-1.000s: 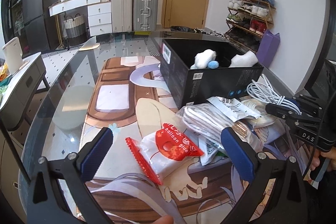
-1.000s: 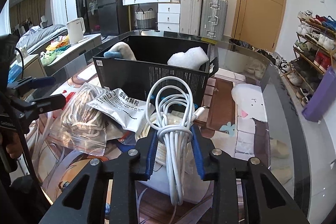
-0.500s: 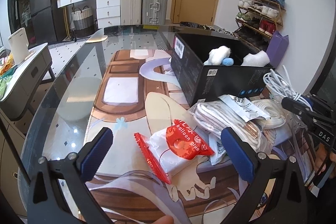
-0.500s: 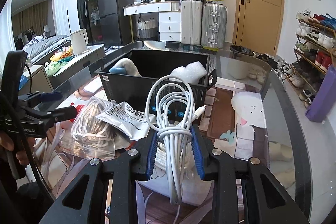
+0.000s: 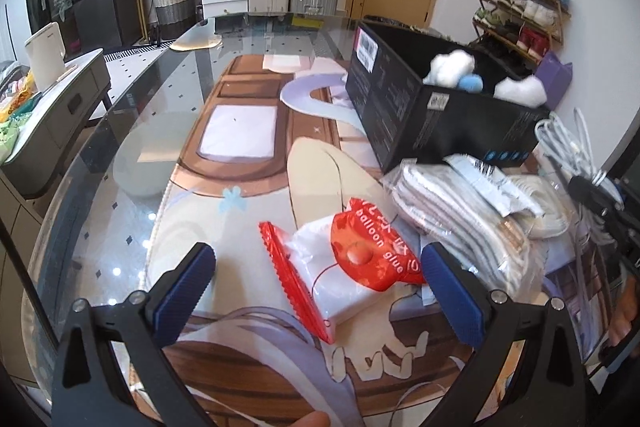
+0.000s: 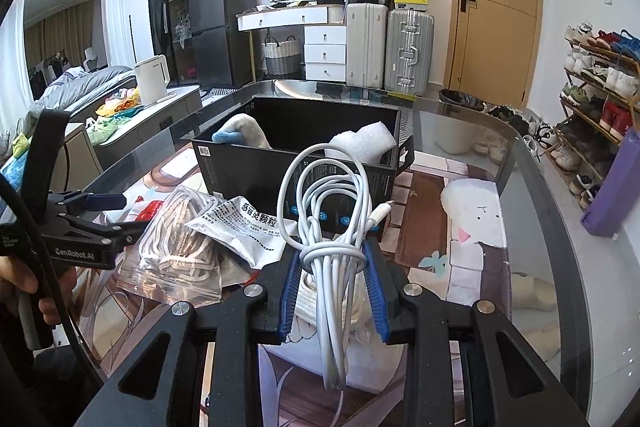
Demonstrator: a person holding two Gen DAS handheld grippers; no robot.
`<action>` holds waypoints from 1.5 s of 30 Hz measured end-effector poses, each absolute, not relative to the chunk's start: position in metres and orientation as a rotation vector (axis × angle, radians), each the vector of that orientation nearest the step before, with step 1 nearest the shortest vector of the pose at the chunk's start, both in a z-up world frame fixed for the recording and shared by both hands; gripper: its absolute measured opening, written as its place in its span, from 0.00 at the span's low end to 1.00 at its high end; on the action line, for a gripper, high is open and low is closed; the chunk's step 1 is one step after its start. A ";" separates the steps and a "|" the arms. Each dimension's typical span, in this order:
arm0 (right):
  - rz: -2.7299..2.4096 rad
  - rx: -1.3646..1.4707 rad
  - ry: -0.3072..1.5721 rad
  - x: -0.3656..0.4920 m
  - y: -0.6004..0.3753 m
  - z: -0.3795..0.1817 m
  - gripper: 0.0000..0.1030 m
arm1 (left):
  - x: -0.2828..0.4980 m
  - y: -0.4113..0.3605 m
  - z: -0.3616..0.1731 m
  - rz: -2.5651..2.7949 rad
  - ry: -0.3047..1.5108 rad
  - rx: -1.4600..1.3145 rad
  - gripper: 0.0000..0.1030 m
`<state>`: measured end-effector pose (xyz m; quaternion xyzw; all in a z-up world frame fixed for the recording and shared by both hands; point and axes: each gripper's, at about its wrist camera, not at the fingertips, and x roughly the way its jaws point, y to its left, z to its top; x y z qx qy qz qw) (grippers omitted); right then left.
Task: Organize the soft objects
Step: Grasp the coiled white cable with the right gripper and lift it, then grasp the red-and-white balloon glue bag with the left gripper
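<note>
Pinching the light, floppy cable at its wrapped waist, right claw is clamped; left claw gapes empty, crinkly bag at 12 o'clock.

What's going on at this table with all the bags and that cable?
A person is tidying soft items into the black cardboard box, holding a two-finger gripper in each hand. The right gripper is shut on a bundled white charging cable. The left gripper is open, hovering over a red-and-white balloon glue packet. Clear bags of rope lie beside the box.
</note>
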<state>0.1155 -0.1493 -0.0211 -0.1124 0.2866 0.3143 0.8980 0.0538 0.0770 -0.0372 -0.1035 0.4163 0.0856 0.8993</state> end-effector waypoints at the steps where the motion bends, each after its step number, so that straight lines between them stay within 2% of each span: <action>1: 0.650 -0.232 0.592 0.115 -0.149 -0.021 0.30 | 0.053 0.077 -0.037 0.178 0.862 -0.215 1.00; 22: 0.653 -0.237 0.593 0.114 -0.149 -0.020 0.30 | 0.055 0.077 -0.038 0.178 0.872 -0.191 0.99; 28: 0.654 -0.238 0.592 0.114 -0.150 -0.020 0.30 | 0.053 0.076 -0.037 0.176 0.859 -0.186 0.82; 30: 0.657 -0.240 0.591 0.114 -0.150 -0.020 0.30 | 0.052 0.074 -0.035 0.164 0.850 -0.182 0.65; 33: 0.658 -0.244 0.586 0.113 -0.150 -0.019 0.30 | 0.051 0.076 -0.034 0.159 0.843 -0.189 0.54; 45: 0.657 -0.236 0.568 0.113 -0.154 -0.015 0.30 | 0.045 0.079 -0.023 0.139 0.799 -0.214 0.50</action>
